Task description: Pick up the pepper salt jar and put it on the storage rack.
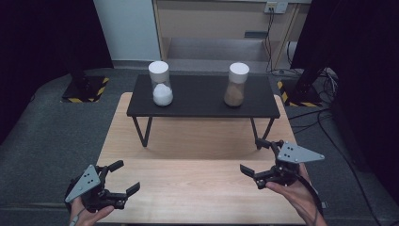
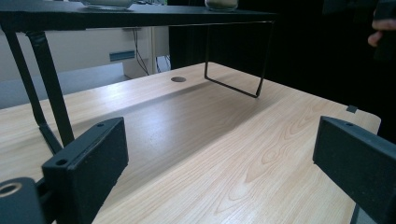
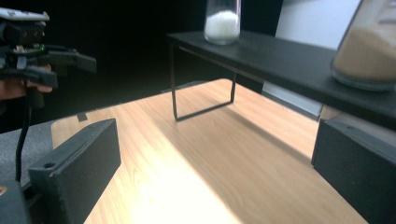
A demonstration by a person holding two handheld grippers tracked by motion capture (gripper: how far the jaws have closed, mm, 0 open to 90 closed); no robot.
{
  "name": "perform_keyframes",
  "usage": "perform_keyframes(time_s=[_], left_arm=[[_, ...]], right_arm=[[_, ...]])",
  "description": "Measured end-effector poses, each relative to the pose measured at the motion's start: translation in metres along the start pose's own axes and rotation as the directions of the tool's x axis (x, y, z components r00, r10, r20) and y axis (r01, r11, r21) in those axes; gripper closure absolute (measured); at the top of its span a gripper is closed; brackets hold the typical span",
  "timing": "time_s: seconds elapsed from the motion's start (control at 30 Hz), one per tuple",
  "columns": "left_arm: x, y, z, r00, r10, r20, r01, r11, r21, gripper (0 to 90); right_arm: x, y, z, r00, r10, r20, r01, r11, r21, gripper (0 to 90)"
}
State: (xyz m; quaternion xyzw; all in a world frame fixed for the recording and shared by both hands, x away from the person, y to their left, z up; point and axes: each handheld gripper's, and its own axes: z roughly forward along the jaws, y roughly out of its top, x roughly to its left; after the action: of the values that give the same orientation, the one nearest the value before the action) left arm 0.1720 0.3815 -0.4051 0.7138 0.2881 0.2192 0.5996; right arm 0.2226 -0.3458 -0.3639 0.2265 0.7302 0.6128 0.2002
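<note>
Hovering wide-jawed and empty, both grippers (image 1: 120,180) (image 1: 256,156) flank bare tabletop (image 1: 197,188) before the shelf (image 1: 202,110).

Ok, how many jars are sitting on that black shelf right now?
2. The jar of white powder stands on the left part of the black shelf, and the jar of brown powder stands on the right part. Both are upright, well apart.

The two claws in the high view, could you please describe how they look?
Both the left claw and the right claw are black, each with two flat-padded jaws and a grey three-cornered plate dotted with small holes on top. A black cable trails from each. Both hands are bare.
</note>
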Motion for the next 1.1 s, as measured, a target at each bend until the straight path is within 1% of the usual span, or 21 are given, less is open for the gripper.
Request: perform_keyframes(time_s=[0.1, 0.3, 0.4, 0.53, 0.77, 0.93, 1.1], left_arm=[[0.0, 0.0, 0.0, 1.0, 0.002, 0.0, -0.002, 1.0, -0.004, 2.2], [-0.001, -0.002, -0.002, 1.0, 0.004, -0.006, -0.004, 0.9997, -0.024, 2.1], [-0.001, -0.003, -0.002, 0.9999, 0.005, -0.009, -0.006, 0.9993, -0.037, 2.1], [-0.002, -0.003, -0.003, 0.9999, 0.01, -0.012, -0.01, 0.999, -0.043, 2.0], [-0.002, -0.003, -0.004, 0.9998, 0.013, -0.016, -0.013, 0.9985, -0.052, 2.0], [-0.002, -0.003, -0.004, 0.9996, 0.021, -0.018, -0.022, 0.9983, -0.055, 2.1], [-0.002, -0.004, -0.003, 0.9995, 0.022, -0.021, -0.023, 0.9978, -0.062, 2.0]], right_arm=[[0.002, -0.013, -0.004, 0.9998, 0.02, 0.009, -0.02, 0.9998, 0.002, 1.1], [0.012, -0.033, -0.01, 0.9982, 0.029, 0.052, -0.03, 0.9995, 0.012, 1.2], [0.018, -0.042, -0.012, 0.9972, 0.022, 0.071, -0.024, 0.9994, 0.026, 1.5], [0.023, -0.051, -0.012, 0.9968, 0.022, 0.077, -0.025, 0.999, 0.038, 1.5], [0.026, -0.063, -0.014, 0.9963, 0.045, 0.073, -0.049, 0.9975, 0.052, 1.5], [0.029, -0.068, -0.014, 0.9955, 0.04, 0.086, -0.045, 0.9969, 0.065, 1.6], [0.03, -0.072, -0.015, 0.9949, 0.044, 0.091, -0.05, 0.9967, 0.063, 1.7]])
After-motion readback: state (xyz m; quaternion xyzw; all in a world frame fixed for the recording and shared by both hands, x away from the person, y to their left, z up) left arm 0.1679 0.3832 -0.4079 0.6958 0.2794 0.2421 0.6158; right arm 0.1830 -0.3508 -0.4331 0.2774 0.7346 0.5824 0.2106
